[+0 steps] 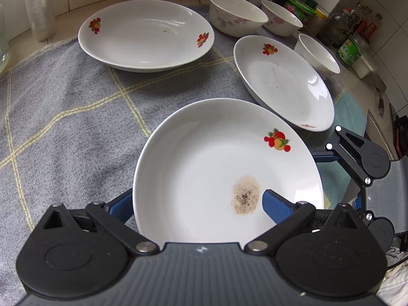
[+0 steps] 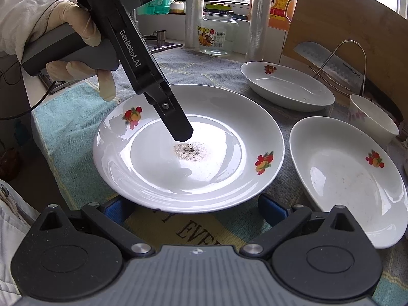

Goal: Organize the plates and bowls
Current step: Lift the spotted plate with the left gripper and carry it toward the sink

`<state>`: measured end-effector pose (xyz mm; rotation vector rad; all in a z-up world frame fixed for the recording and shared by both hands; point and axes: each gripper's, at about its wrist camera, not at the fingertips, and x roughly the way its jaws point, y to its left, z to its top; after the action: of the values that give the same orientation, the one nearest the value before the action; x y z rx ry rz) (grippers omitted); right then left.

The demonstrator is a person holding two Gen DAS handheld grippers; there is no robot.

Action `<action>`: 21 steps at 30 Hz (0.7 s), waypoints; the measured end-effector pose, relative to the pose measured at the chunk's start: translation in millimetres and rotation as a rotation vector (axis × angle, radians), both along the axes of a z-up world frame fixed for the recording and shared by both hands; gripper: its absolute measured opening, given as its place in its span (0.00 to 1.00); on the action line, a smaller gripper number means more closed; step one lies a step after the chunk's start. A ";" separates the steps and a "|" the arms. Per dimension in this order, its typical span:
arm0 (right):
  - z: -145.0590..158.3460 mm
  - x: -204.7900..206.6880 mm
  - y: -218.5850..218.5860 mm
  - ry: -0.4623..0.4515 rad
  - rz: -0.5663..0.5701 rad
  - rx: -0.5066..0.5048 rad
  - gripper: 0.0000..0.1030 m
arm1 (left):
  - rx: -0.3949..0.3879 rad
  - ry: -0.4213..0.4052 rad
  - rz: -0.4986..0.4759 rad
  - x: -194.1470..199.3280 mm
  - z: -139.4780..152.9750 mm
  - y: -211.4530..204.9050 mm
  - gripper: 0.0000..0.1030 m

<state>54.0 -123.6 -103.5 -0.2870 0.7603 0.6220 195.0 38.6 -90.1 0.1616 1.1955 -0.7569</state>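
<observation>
A white plate with fruit decals and a brown stain (image 1: 224, 168) sits near me on the cloth; it also shows in the right wrist view (image 2: 188, 148). My left gripper (image 1: 196, 201) straddles its near rim, one blue finger (image 1: 276, 205) over the inside, the other (image 1: 121, 205) outside below the rim; I cannot tell if it grips. The left gripper's finger (image 2: 178, 125) points down into the plate in the right wrist view. My right gripper (image 2: 196, 210) is open just before the plate's near rim. Two more decal plates (image 1: 145, 35) (image 1: 283, 81) and three bowls (image 1: 236, 14) (image 1: 280, 17) (image 1: 317, 54) stand beyond.
A grey checked cloth (image 1: 63, 107) covers the counter. Jars and bottles (image 1: 349, 35) line the right wall. A glass jar (image 2: 216, 35), an oil bottle (image 2: 283, 2), a cutting board (image 2: 357, 33) and a wire rack with a knife (image 2: 339, 61) stand behind the plates.
</observation>
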 end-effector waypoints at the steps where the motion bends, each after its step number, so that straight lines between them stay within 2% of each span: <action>1: 0.6 0.3 0.9 -0.003 0.007 -0.005 1.00 | -0.005 0.005 0.003 1.6 -0.2 1.1 0.98; 7: 1.2 3.4 2.7 0.005 0.040 -0.005 1.00 | 0.002 0.008 -0.018 4.6 -0.2 2.1 0.96; 13: 2.1 6.2 4.0 0.020 0.058 -0.004 1.00 | -0.005 0.015 -0.021 9.0 2.4 4.2 0.88; 15: 2.2 9.1 4.7 0.029 0.061 -0.004 1.00 | -0.002 0.011 -0.026 9.5 3.4 4.6 0.81; 18: 2.7 13.1 6.3 0.041 0.064 -0.008 1.00 | -0.008 0.017 -0.034 10.7 4.4 4.8 0.76; 21: 3.2 15.0 7.7 0.052 0.063 -0.014 1.00 | -0.001 0.015 -0.042 10.0 4.9 3.8 0.76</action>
<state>69.0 -115.9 -100.3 -0.3100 0.8083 0.6859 205.0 42.4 -85.2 0.1806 1.2086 -0.7964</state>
